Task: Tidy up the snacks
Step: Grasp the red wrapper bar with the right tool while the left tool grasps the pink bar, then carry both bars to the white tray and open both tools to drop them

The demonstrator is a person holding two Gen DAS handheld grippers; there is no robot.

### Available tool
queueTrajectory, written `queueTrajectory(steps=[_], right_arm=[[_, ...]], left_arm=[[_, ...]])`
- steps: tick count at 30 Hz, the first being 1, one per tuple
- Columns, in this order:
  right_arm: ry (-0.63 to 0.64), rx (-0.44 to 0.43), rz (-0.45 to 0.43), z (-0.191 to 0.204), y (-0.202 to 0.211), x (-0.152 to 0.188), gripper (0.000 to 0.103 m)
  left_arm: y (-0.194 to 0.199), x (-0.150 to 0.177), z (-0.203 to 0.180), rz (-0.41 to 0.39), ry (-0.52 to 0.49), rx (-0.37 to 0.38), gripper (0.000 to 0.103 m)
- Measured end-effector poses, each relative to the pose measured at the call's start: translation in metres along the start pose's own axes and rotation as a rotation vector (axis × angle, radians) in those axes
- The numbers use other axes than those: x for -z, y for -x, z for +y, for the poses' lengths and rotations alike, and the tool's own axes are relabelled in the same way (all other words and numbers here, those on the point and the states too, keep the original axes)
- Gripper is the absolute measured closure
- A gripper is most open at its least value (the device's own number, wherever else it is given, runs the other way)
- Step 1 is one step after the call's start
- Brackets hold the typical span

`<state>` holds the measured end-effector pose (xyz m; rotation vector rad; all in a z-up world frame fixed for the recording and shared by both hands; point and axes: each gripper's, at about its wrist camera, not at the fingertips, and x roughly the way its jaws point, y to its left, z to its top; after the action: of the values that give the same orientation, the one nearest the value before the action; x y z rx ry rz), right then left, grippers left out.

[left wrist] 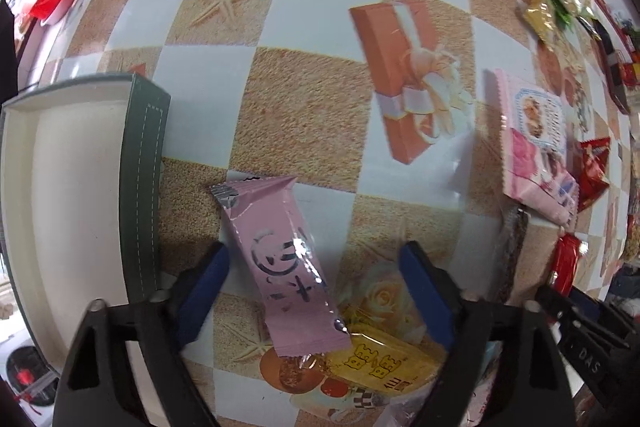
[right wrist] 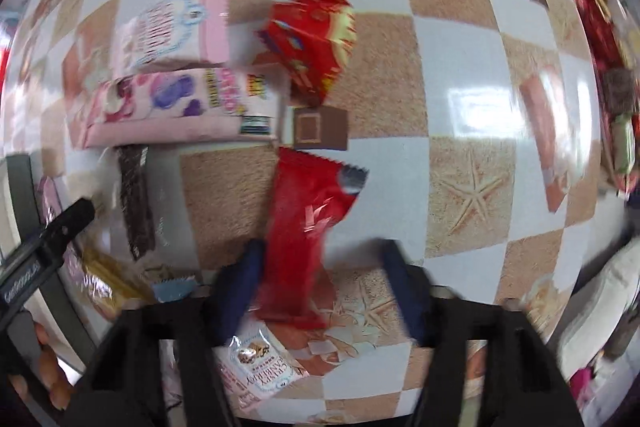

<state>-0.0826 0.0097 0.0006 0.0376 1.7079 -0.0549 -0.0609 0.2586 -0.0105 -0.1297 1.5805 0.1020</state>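
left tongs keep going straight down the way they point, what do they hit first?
Most likely the pink snack packet, which lies on the table between the open left tongs, nearer one finger. Below it is the checkered tablecloth. How far above it they are is unclear.

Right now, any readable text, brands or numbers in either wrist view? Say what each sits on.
"CHEWY" and what looks like "CRANBERRY", upside down: white and pink snack packet by the right tongs' fingers.
"DAS", partly legible: black tong arm at the left view's lower right.
Gold characters: yellow foil packet; not legible to me.
Pink wrapper: smiley-face drawing, no words.
Pink biscuit bag, other tong label: blurred.
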Motion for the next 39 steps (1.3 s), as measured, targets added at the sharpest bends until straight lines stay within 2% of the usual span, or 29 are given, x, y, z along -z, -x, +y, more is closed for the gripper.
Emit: queueTrajectory(steps=[1,2,3,6,12,14,16,20,22,25,39], right_arm=[[0.026,0.007,-0.001,0.004,0.002,-0.001,0.081],[0.033,-0.001,0.002,0.007,0.003,-0.001,0.081],[0.026,-0.028,0.006,0.005,0.003,-0.001,0.081],[0.002,-0.108,0.001,-0.001,0.007,0.003,0.082],[0.004,-0.19,-0.026,-0.012,0.018,0.025,0.082],[-0.004,-0.201,-0.023,-0.022,0.021,0.024,0.082],[-0.005,-0.207,-0.025,-0.021,0.028,0.036,0.082],[0.009,-0.208,-0.029,-0.018,0.031,0.036,0.082],[0.028,-0.204,-0.035,-0.01,0.031,0.026,0.082],[0.056,-0.211,-0.054,0.005,0.042,0.033,0.082],[0.232,-0.214,-0.114,0.079,0.08,0.027,0.082]], left_arm=[[0.004,0.0,-0.005,-0.008,-0.017,-0.002,0.044],[0.007,0.0,-0.008,-0.014,-0.035,0.001,0.055],[0.01,0.0,-0.009,-0.015,-0.055,0.002,0.078],[0.013,0.001,-0.005,0.004,-0.058,0.047,0.078],[0.033,0.025,0.006,-0.04,-0.074,0.055,0.078],[0.042,0.027,0.009,-0.049,-0.075,0.053,0.078],[0.047,0.034,0.013,-0.06,-0.08,0.047,0.078],[0.073,0.044,0.004,-0.089,-0.093,0.041,0.078],[0.08,0.049,0.0,-0.105,-0.097,0.038,0.078],[0.08,0.068,-0.002,-0.123,-0.089,0.041,0.078],[0.101,0.082,0.068,-0.199,0.046,0.025,0.078]])
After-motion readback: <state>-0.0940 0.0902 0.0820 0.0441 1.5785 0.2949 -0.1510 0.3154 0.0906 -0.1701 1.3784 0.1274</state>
